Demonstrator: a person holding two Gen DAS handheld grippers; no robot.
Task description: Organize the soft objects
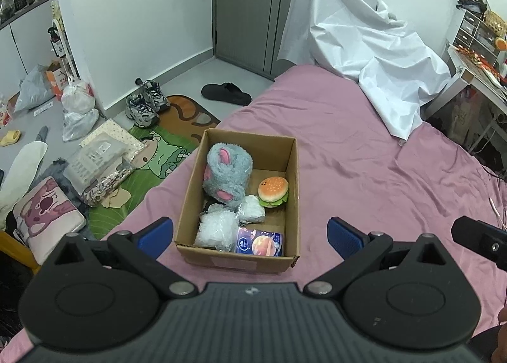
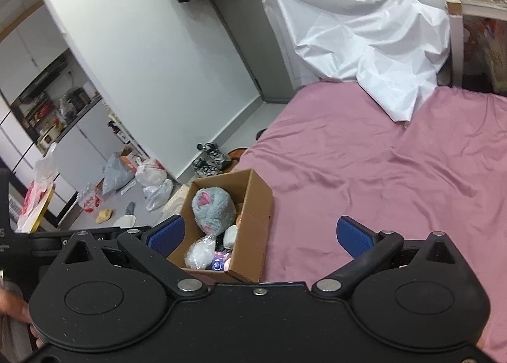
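Five soft things sit in the cardboard box (image 1: 293, 204) on the pink bedsheet (image 1: 364, 173): a grey plush (image 1: 226, 177) with pink ears at the back, a burger toy (image 1: 273, 191) beside it by the right wall, two clear plastic bundles (image 1: 217, 230) toward the front, and a tissue pack (image 1: 259, 242) against the front wall. Nothing soft seems left loose on the sheet, so the sorting looks nearly or fully done; if anything needs tidying, the sensible move is to reach straight down over the open top, clear of the cardboard walls, and pinch a toy by its bulk. The left gripper (image 1: 250, 233) hangs above the box's near edge, jaws spread wide and holding nothing. The right gripper (image 2: 259, 234) is likewise spread wide and empty, just right of the box
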